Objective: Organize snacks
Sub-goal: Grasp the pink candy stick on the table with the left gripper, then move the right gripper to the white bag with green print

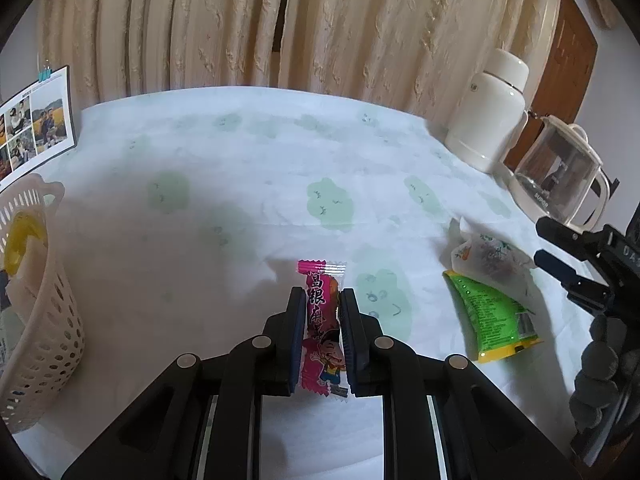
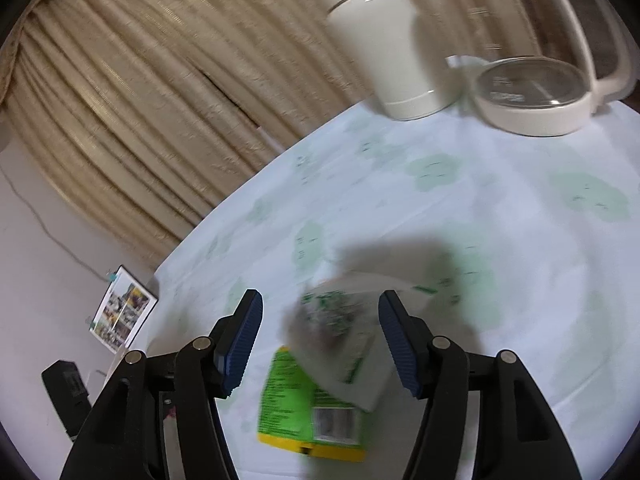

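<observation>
My left gripper (image 1: 322,300) is shut on a pink candy wrapper (image 1: 323,344) with a cartoon figure, held lengthwise between the pads above the tablecloth. To its right lie a green snack packet (image 1: 492,316) and, partly on top of it, a translucent white packet (image 1: 490,258). My right gripper (image 1: 540,244) shows at the right edge, open, pointing at those packets. In the right wrist view my right gripper (image 2: 320,312) stands open over the green packet (image 2: 304,408) and the blurred white packet (image 2: 340,332). A perforated beige basket (image 1: 44,312) stands at far left with a yellow item (image 1: 20,240) inside.
A white thermos (image 1: 490,112) and a glass kettle (image 1: 560,172) stand at the back right of the table. A photo calendar (image 1: 32,124) leans at the back left. Beige curtains (image 1: 280,20) hang behind. The white tablecloth (image 1: 240,184) has green prints.
</observation>
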`<move>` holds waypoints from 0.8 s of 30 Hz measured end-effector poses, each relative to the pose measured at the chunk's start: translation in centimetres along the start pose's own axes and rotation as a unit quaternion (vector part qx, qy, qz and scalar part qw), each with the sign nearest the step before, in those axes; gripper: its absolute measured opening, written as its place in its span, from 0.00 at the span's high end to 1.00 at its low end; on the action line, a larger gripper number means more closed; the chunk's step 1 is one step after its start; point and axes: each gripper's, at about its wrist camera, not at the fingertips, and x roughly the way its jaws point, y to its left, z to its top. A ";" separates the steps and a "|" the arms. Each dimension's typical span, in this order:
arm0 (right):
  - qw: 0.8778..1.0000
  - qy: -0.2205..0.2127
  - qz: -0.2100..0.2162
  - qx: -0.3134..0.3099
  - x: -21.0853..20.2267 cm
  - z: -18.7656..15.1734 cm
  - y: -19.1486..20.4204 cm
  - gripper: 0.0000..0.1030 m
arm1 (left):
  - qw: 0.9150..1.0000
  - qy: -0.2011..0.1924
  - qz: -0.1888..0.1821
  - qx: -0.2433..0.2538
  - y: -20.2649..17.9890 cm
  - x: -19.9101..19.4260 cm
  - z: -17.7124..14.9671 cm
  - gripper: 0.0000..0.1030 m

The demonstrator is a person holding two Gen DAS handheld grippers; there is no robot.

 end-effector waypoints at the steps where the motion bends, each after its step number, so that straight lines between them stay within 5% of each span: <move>1: 1.000 -0.001 -0.008 0.005 -0.1 0.1 -0.4 0.42 | 1.000 -0.001 -0.001 -0.003 0.1 -0.1 0.0 0.83; 7: 0.998 0.020 -0.056 0.030 0.8 -0.2 -1.8 0.41 | 1.000 -0.004 -0.002 -0.016 0.5 -0.5 0.2 0.83; 15: 0.998 0.036 -0.044 0.007 2.1 -0.4 -0.3 0.40 | 1.000 -0.008 -0.009 -0.021 0.6 -1.1 0.2 0.83; 24: 0.994 0.075 0.022 -0.072 4.5 -1.6 5.1 0.40 | 0.999 -0.015 -0.009 -0.034 1.0 -1.5 0.3 0.83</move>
